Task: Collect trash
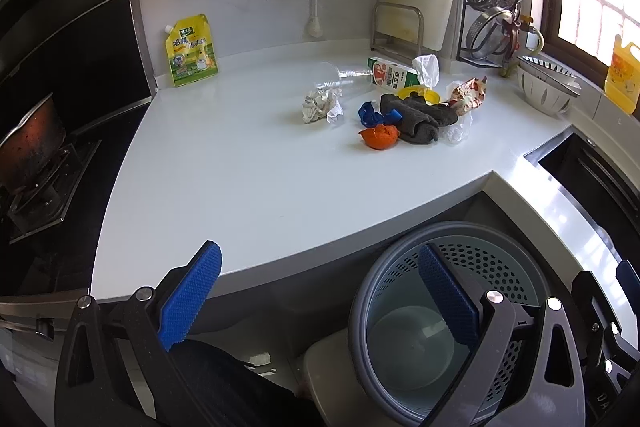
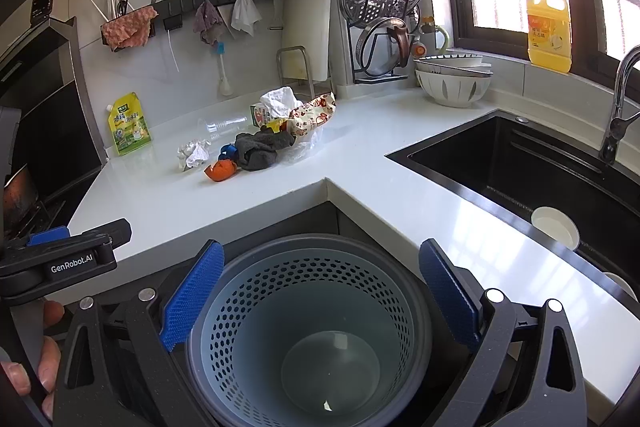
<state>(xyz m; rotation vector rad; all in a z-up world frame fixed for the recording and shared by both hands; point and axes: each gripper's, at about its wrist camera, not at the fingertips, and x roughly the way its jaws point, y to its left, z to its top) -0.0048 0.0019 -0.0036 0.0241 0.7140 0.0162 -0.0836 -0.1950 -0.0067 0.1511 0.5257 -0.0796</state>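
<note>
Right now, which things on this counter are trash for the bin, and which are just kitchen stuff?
For the job: crumpled paper, orange peel, milk carton, snack wrapper, clear plastic bottle, perforated bin.

Lying about: yellow seasoning pouch, stacked bowls, yellow detergent jug.

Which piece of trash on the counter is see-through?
The clear plastic bottle lying on its side beside the milk carton. You can see the white counter through it; the crumpled paper ball and orange peel are solid.
</note>
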